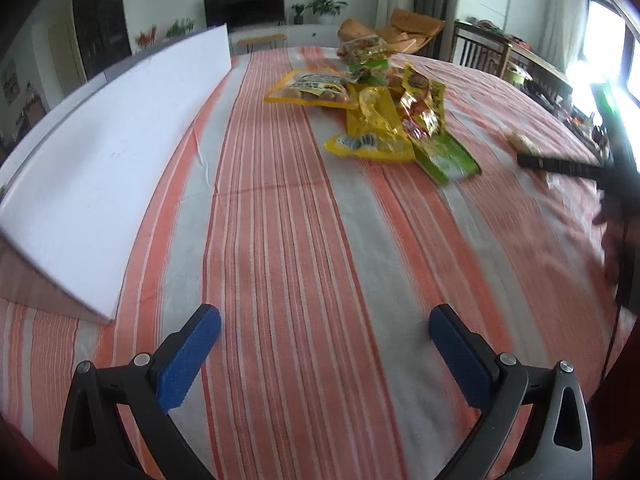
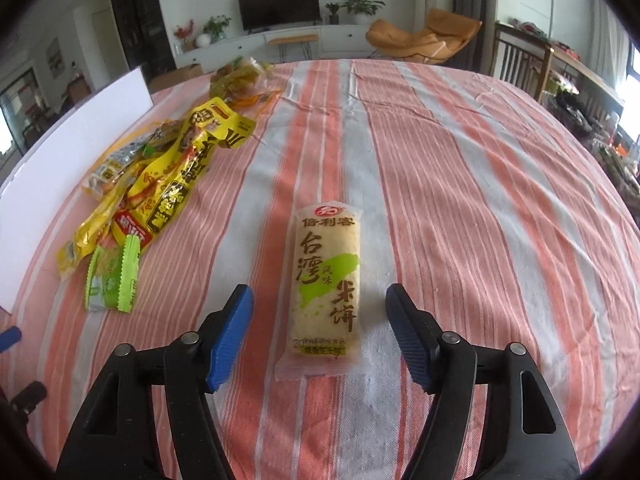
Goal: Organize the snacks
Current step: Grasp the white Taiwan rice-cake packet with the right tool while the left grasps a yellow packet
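Striped surface [image 2: 460, 168]: right hand-held gripper [image 2: 320, 334] gapes astride light, brittle rice-cracker packet [image 2: 326, 280]; pinch mid-body gently.

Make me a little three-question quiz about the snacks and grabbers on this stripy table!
1. True or false: the right gripper is already squeezing the rice cracker packet.
2. Which side of the rice cracker packet is the snack pile on in the right wrist view: A) left, B) right, C) underneath it?
3. Fill in: the left gripper is open over the bare ______, with nothing between its fingers.

Key:
1. False; it is open, with one finger on each side of the packet, not touching it.
2. A.
3. tablecloth.
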Demonstrator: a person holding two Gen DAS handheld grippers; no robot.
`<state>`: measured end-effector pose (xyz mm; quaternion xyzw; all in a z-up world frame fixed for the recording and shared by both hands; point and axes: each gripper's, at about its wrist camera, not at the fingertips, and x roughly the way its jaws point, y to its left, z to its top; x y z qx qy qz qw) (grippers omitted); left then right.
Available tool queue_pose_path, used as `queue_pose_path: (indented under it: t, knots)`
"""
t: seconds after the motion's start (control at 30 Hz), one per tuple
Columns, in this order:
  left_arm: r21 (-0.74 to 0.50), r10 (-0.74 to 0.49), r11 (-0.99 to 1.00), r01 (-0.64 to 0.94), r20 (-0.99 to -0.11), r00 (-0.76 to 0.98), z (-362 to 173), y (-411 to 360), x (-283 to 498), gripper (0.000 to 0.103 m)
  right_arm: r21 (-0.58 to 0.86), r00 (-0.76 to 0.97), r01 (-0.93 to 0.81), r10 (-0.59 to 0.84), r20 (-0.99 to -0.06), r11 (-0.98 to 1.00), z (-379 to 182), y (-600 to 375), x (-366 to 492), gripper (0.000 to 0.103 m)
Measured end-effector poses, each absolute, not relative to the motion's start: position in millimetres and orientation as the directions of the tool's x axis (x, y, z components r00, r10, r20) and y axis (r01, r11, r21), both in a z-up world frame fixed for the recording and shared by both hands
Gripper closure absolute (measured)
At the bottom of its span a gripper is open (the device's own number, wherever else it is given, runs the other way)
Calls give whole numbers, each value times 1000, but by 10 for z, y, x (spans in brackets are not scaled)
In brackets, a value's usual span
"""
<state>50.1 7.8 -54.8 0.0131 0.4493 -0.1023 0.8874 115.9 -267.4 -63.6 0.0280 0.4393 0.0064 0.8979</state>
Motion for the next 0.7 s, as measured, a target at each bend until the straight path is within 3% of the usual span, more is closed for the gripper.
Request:
queue_pose_path:
  t: [0.17, 0.3, 0.37, 0.43, 0.5, 0.7]
  knots:
    - [-235, -307, 952, 197, -761, 572, -145, 41, 1096, 0, -2, 601, -2, -1, -799, 1000, -654, -2570, 1171, 25]
    - [-209, -314, 945, 251, -792, 523, -111, -290, 1786, 1, 4, 601, -4, 5, -799, 1000, -651, -2578, 1151, 24]
    - [-194, -299, 948, 254, -821, 487, -235, -433, 1992, 16, 8, 601, -3, 8, -799, 1000, -649, -2587, 1150, 24]
    - [-186, -285, 948, 257, -857, 431, -416, -523, 2112, 58, 7, 601, -4, 8, -799, 1000, -649, -2584, 1152, 24]
    - [-186, -300, 944, 273, -829, 472, -448, -523, 2033, 64, 9, 601, -4, 9, -799, 1000, -649, -2584, 1153, 24]
    - [-207, -320, 938, 278, -829, 460, -507, -177, 1279, 64, 21, 604, -4, 19, -797, 1000, -643, -2593, 1141, 24]
